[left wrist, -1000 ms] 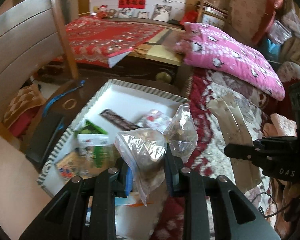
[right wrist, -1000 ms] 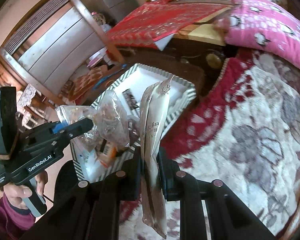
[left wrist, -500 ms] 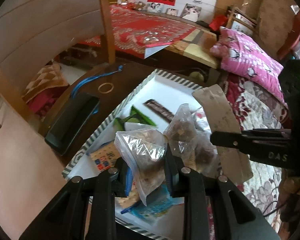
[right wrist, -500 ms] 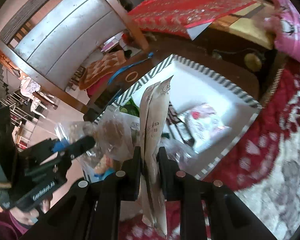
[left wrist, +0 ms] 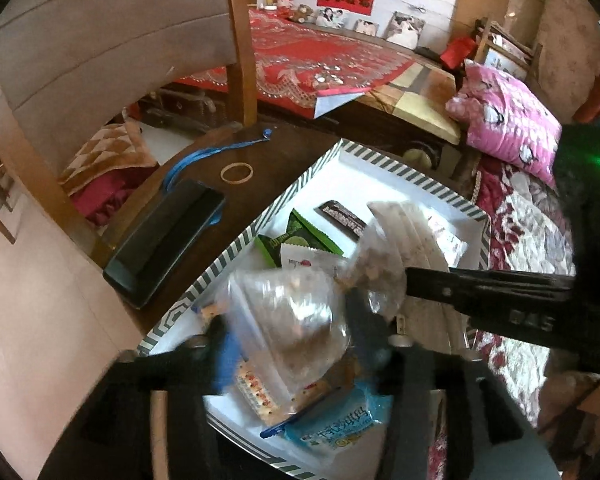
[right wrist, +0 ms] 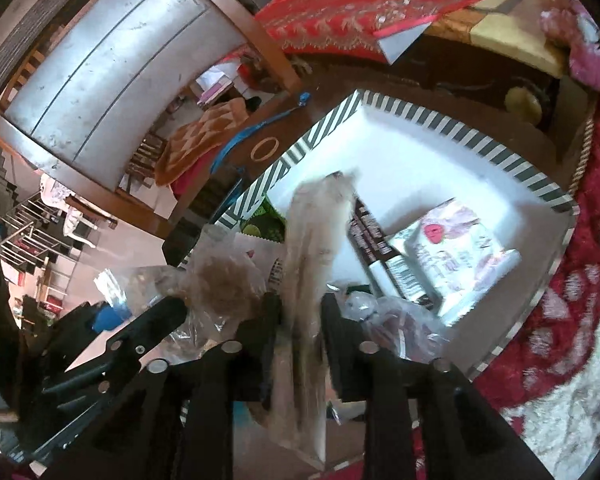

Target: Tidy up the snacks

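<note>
Two grippers: both hang over the same striped box, each with a snack between its fingers.
Box: white inside, green-and-white striped rim (left wrist: 384, 160) (right wrist: 432, 114), sitting on a dark wooden table (left wrist: 284, 148) next to a red floral blanket (left wrist: 532, 216).
Left gripper (left wrist: 288, 336): jaws are opening, spread wider than the clear plastic bag (left wrist: 296, 316) of brown bits that sits blurred between them; pads don't look pressed on it.
Right gripper (right wrist: 300, 312): jaws opening too, with the long pale paper packet (right wrist: 316, 232) standing upright between the fingers, gap showing on both sides.
Box, 12 o'clock end: bare white floor, nothing on it.
Box, middle: dark chocolate bar wrapper (left wrist: 342, 216) (right wrist: 376, 240), with green packets (left wrist: 296, 234) just at its 8 o'clock.
Box, 3 o'clock side: white pouch with a pink-red print (right wrist: 456, 248), lying flat by the wall.
Box, 6 o'clock end: light blue packet (left wrist: 340, 424) and a cracker pack with red dots (left wrist: 256, 388), under the clear bag.
Second clear bag (right wrist: 400, 320): crumpled in the box at the right gripper's 3 o'clock, contents too blurry to call.
Outside the box, 9 to 10 o'clock: black phone-like slab (left wrist: 164, 240), tan rubber band (left wrist: 237, 172), blue strap (left wrist: 216, 152), all on the table, not touching the box.
</note>
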A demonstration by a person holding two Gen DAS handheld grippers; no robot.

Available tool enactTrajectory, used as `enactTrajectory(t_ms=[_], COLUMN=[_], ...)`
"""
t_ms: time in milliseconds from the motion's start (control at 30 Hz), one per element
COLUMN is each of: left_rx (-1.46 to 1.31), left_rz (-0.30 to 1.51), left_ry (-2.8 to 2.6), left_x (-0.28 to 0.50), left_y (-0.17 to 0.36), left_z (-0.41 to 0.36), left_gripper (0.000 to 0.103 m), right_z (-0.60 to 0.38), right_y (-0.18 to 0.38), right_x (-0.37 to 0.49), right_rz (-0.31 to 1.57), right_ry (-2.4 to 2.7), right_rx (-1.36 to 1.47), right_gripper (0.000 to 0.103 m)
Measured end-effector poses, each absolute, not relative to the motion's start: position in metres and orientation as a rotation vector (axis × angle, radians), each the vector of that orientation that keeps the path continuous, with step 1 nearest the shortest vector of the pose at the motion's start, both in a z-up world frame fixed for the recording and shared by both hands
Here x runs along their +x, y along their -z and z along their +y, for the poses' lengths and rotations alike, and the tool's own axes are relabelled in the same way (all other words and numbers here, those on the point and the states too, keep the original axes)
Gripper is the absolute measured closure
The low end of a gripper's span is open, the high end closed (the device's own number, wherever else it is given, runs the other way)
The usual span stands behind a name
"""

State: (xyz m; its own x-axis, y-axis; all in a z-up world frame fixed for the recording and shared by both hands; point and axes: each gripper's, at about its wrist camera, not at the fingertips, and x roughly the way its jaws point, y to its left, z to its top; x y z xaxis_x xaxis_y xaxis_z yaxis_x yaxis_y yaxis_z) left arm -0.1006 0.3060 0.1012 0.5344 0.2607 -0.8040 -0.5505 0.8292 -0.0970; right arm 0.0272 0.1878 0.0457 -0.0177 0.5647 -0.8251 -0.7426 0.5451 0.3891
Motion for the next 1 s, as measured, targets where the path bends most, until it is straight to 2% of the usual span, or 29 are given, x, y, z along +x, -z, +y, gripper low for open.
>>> enactTrajectory(t_ms=[33, 100, 233, 267, 333, 533, 700, 1000], left_rx=[-0.365, -0.347, -0.308, -0.305, -0.292, -0.248, -0.188, -0.145], left_rz=[0.875, 0.865, 0.858, 0.852, 0.833, 0.755, 0.731, 0.755], left_ry=[-0.497, -0.506, -0.514, -0.515, -0.518, -0.502, -0.5, -0.482], left_x=[-0.101, -0.102, -0.103, -0.103, -0.105, -0.113, -0.114, -0.112], left_y=[-0.102, -0.105, -0.111, -0.113, -0.117, -0.131, -0.14, -0.143], left_z=[0.305, 0.301, 0.291, 0.288, 0.28, 0.255, 0.233, 0.212], left_gripper=[0.037, 0.034, 0.023, 0.022, 0.018, 0.008, 0.001, 0.0], right_z=[0.184, 0.177, 0.158, 0.151, 0.139, 0.093, 0.056, 0.024], right_y=[-0.05, -0.058, -0.075, -0.08, -0.086, -0.103, -0.107, -0.098], right_x=[0.026, 0.025, 0.017, 0.014, 0.008, -0.012, -0.022, -0.029], right_rz=[1.189, 1.167, 1.108, 1.092, 1.055, 0.921, 0.89, 0.919], right_ry=[-1.05, -1.047, -1.029, -1.026, -1.004, -0.914, -0.858, -0.832], right_rx=[-0.179, -0.173, -0.199, -0.205, -0.228, -0.276, -0.253, -0.252], right_gripper=[0.062, 0.05, 0.046, 0.04, 0.023, 0.009, 0.005, 0.005])
